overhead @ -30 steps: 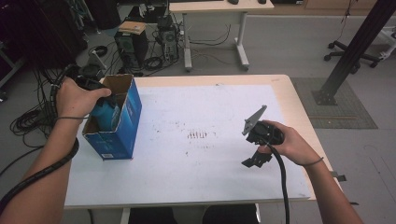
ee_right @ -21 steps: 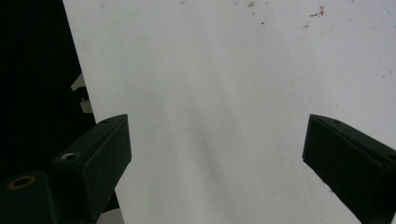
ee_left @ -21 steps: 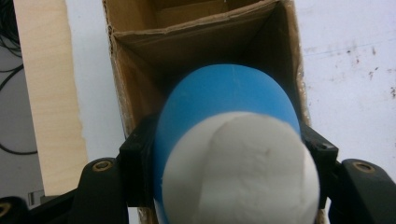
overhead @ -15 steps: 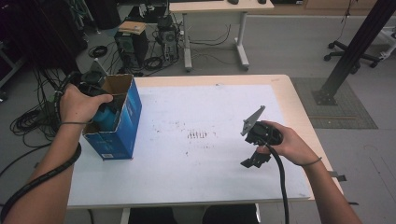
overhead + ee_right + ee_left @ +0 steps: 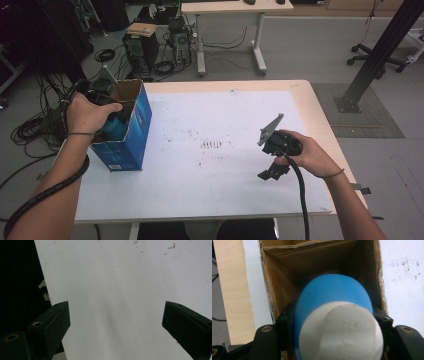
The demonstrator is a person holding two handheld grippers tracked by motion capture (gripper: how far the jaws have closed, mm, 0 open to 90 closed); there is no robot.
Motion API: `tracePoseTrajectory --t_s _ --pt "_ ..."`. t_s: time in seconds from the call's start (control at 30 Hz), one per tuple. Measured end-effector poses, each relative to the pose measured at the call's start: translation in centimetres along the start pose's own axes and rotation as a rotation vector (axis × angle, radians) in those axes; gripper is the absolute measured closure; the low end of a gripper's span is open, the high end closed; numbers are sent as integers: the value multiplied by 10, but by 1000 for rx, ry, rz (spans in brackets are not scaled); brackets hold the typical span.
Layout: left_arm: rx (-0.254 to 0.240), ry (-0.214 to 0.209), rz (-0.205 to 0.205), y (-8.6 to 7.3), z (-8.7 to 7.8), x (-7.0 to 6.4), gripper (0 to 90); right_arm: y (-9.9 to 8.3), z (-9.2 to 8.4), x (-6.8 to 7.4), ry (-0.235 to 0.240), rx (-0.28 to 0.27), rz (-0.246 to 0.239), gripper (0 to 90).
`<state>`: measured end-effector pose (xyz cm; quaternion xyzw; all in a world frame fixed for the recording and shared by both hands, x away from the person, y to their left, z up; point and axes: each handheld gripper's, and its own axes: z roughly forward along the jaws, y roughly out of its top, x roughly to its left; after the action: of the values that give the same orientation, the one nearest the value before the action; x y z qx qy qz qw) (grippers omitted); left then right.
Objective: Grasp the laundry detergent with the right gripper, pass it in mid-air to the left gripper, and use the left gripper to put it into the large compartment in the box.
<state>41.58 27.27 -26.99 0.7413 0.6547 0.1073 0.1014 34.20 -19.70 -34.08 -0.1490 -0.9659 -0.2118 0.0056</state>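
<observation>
My left gripper (image 5: 333, 317) is shut on a rounded blue object with a white end (image 5: 337, 315), held in the mouth of an open cardboard box (image 5: 287, 255). In the high view the box (image 5: 127, 140) has blue outer walls and stands at the table's left edge. There the left hand and left gripper (image 5: 107, 117) reach into its top, where a bit of the blue object (image 5: 114, 129) shows. My right gripper (image 5: 271, 174) hovers low over the white tabletop at the right, jaws wide open with nothing between them (image 5: 116, 322).
A white sheet (image 5: 215, 120) covers the wooden table, with small dark marks (image 5: 211, 145) at its middle. Cables trail from both grippers. Beyond the far edge stand computer cases (image 5: 142, 47), a second desk (image 5: 227, 10) and a black post (image 5: 380, 55).
The left hand has shifted slightly nearer, over the box opening, still gripping the blue object. The right hand and its gripper have stayed where they were.
</observation>
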Motion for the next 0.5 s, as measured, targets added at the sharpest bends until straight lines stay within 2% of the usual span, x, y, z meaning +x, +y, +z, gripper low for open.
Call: tracePoseTrajectory --t_s 0.5 --pt "11 3 -3 -3 10 1 376 -1 -2 1 -3 1 3 79"
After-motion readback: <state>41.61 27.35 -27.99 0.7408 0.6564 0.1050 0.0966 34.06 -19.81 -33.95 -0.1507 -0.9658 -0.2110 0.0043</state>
